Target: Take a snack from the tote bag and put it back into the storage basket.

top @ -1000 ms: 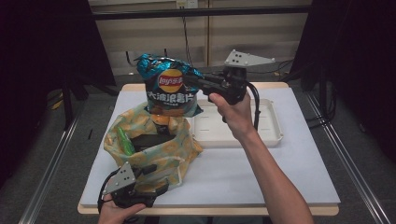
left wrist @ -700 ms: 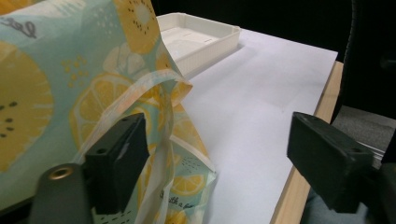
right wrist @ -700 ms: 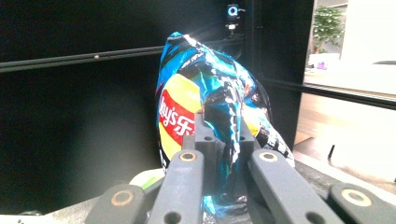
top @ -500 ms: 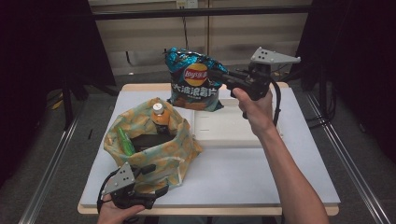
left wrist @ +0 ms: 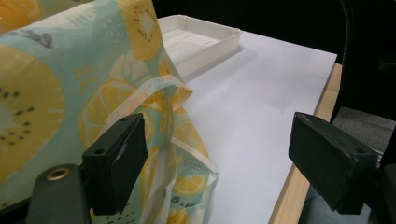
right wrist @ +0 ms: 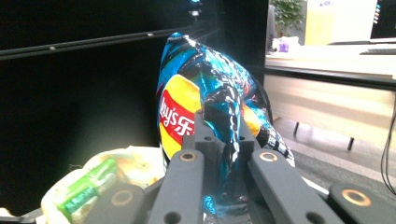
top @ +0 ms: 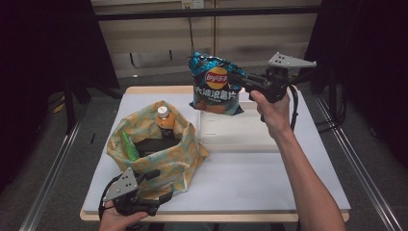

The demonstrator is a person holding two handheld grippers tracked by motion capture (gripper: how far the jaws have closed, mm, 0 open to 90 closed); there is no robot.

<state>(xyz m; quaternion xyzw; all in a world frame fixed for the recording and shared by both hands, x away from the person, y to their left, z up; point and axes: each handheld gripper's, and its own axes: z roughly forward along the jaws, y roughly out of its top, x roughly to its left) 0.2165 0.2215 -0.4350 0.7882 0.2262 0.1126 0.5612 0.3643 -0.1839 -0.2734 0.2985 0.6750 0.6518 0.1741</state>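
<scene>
A blue Lay's chip bag [top: 215, 89] hangs in the air above the far end of the white tray [top: 240, 142]. My right gripper [top: 236, 80] is shut on its right edge, and the foil [right wrist: 205, 107] is pinched between the jaws of that gripper [right wrist: 219, 135]. At the near left stands a lemon-print tote bag [top: 166, 159], open at the top. My left gripper [top: 161, 185] sits at its near side; its jaws have just been opening. They stand wide [left wrist: 224, 156], with the tote's strap [left wrist: 163, 121] loose beside the left jaw.
An orange-capped bottle [top: 165, 120], a green bottle [top: 129, 146] and a dark item sit inside the tote. The tray [left wrist: 201, 39] lies beyond the tote on the white table sheet [top: 250, 178]. The wooden table edge [left wrist: 299, 177] runs close to the left gripper.
My right gripper has carried the chip bag to the right, from above the tote to over the tray's far end. The left gripper has stayed in place.
</scene>
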